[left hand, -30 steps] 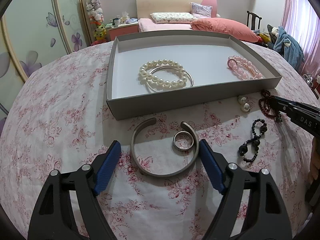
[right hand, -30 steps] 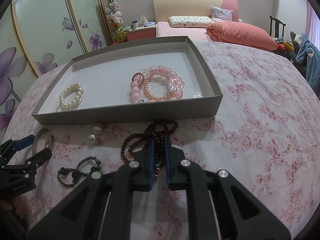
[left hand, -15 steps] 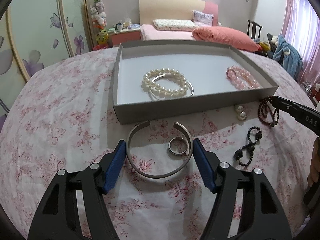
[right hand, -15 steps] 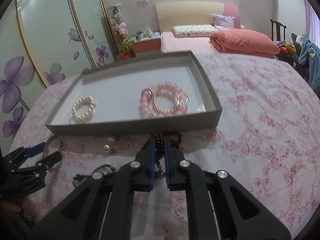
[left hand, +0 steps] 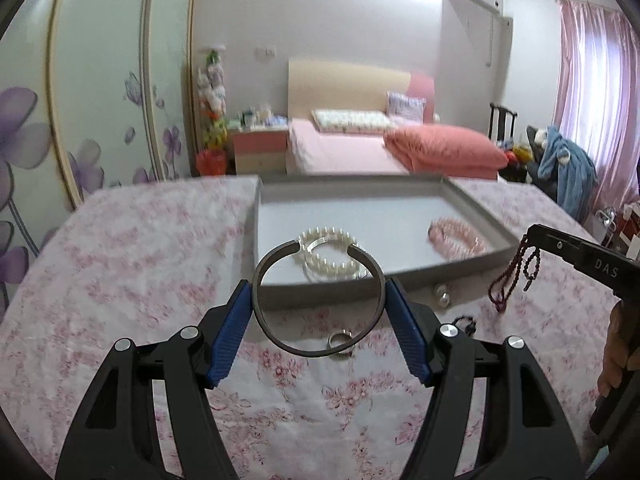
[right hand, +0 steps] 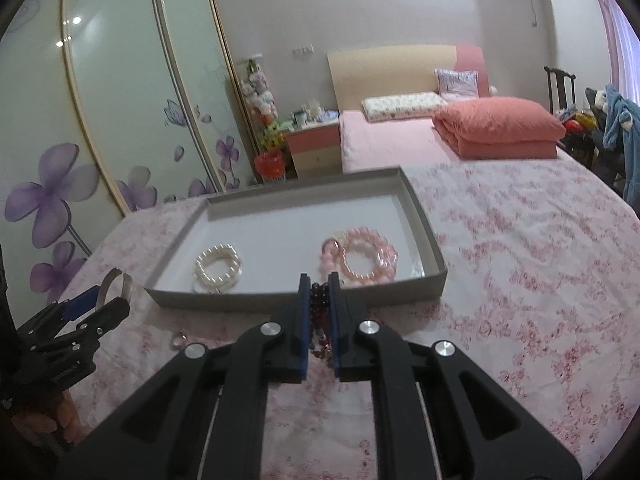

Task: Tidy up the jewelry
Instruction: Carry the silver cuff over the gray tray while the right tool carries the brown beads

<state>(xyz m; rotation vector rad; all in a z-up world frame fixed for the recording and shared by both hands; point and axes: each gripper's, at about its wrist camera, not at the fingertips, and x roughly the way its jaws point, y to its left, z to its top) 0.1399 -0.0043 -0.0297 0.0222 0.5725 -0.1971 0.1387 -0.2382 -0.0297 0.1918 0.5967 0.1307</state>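
Your left gripper [left hand: 319, 308] clamps the open silver metal cuff bangle [left hand: 318, 300] and your right gripper [right hand: 319, 320] pinches the dark red bead strand [right hand: 319, 312], both held above the floral-clothed table near the shallow grey cardboard tray's [left hand: 320, 286] front edge. The white pearl bracelet [left hand: 332, 254] and pink bead bracelets [right hand: 362, 254] already lie inside the tray; the small silver ring [left hand: 341, 340], pearl earrings [left hand: 441, 296] and black bead bracelet [left hand: 464, 322] wait on the cloth before it.

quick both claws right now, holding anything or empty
Left claw: closed on the open silver cuff bangle, lifted off the cloth.
Right claw: shut on the dark red bead strand, which dangles.

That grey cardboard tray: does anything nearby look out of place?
Yes. The grey cardboard tray holds white pearl bracelets and pink bead bracelets, but a small silver ring and two loose pearls lie outside it on the floral cloth.
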